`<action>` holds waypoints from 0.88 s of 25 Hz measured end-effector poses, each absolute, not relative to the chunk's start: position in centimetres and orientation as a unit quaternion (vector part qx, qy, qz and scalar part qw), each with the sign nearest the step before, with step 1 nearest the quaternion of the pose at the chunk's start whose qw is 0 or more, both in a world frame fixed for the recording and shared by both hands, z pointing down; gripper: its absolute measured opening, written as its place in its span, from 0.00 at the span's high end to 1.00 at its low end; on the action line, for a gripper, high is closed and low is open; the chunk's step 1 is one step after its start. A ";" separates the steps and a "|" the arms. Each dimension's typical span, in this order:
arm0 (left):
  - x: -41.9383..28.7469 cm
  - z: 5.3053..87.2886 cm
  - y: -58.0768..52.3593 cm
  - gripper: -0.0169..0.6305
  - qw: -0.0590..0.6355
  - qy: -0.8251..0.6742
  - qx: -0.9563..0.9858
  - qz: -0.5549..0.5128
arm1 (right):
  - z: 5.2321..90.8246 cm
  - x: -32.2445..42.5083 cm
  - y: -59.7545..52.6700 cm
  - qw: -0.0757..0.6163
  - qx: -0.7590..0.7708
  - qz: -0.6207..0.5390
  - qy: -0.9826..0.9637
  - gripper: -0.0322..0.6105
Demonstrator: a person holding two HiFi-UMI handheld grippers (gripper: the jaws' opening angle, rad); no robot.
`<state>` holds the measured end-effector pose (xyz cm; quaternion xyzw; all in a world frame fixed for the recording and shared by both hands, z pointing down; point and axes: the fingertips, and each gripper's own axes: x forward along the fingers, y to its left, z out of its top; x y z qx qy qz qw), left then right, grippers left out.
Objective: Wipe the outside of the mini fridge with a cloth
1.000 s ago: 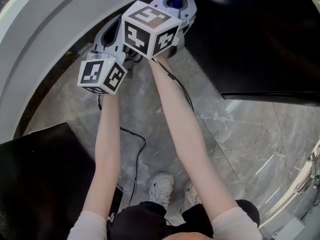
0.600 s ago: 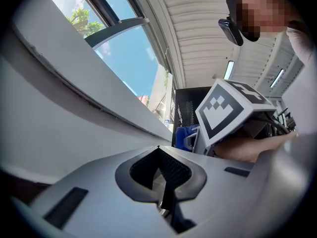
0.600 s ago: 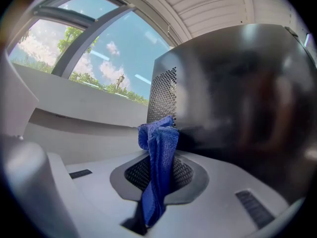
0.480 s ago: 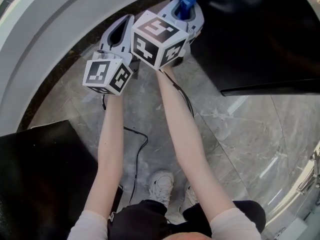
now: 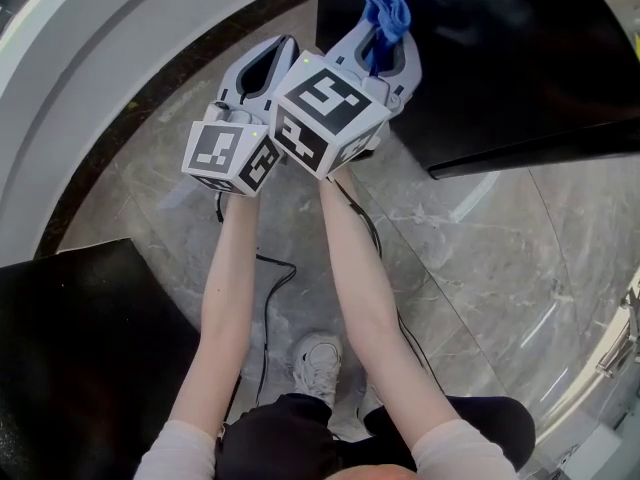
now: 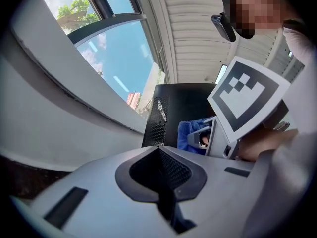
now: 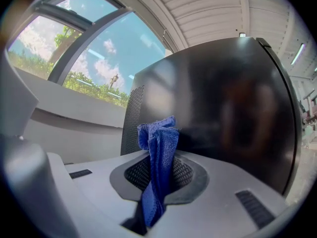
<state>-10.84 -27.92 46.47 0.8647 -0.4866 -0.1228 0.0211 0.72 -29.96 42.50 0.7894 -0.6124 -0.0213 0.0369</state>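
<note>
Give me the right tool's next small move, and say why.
Probably ease the right tool forward until the cloth presses flat on the fridge, then begin a stroke. The tool is shut on the cloth, whose bunched tip stands close before the glossy black side; contact can't be confirmed from here.

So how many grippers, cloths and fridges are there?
Grippers: 2, the left gripper and the right gripper
Cloths: 1, the blue cloth
Fridges: 1, the black mini fridge
Total: 4
</note>
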 end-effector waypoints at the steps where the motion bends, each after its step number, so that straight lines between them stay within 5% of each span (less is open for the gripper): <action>1: -10.4 46.4 -27.6 0.97 0.020 -0.483 0.867 -0.123 | 42.4 1.1 -29.5 0.036 0.791 -0.022 -0.610 0.85; 22: 1.7 42.2 -21.2 0.97 0.000 -0.401 0.909 -0.115 | 40.0 11.7 -18.2 0.041 0.820 -0.043 -0.569 0.85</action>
